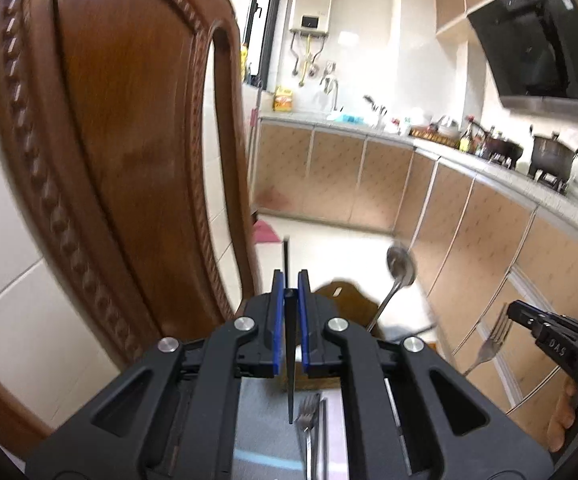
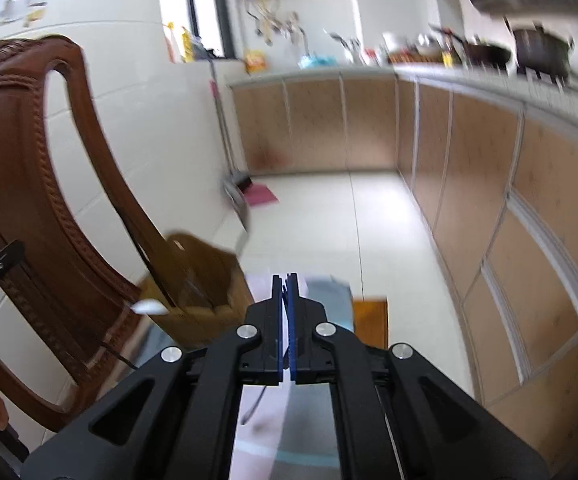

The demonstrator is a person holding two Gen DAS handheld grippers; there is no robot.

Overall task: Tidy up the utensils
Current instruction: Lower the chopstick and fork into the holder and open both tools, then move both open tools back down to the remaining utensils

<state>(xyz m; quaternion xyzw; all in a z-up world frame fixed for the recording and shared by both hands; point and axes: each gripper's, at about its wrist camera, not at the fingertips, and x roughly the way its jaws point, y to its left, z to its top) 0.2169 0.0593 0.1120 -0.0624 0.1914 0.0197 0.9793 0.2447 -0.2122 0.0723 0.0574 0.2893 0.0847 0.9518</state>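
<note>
My left gripper is shut on a black chopstick that stands upright between the blue pads. Below it, forks lie on the table. A steel spoon stands in a wooden utensil holder just beyond the gripper. My right gripper shows at the right edge of the left wrist view, shut on a steel fork held up in the air. In the right wrist view my right gripper has its pads closed; the fork is hardly visible there. The wooden holder stands left of it.
A carved wooden chair back stands close on the left, also in the right wrist view. Kitchen cabinets and a counter with pots run along the right. A broom and dustpan lean on the far wall.
</note>
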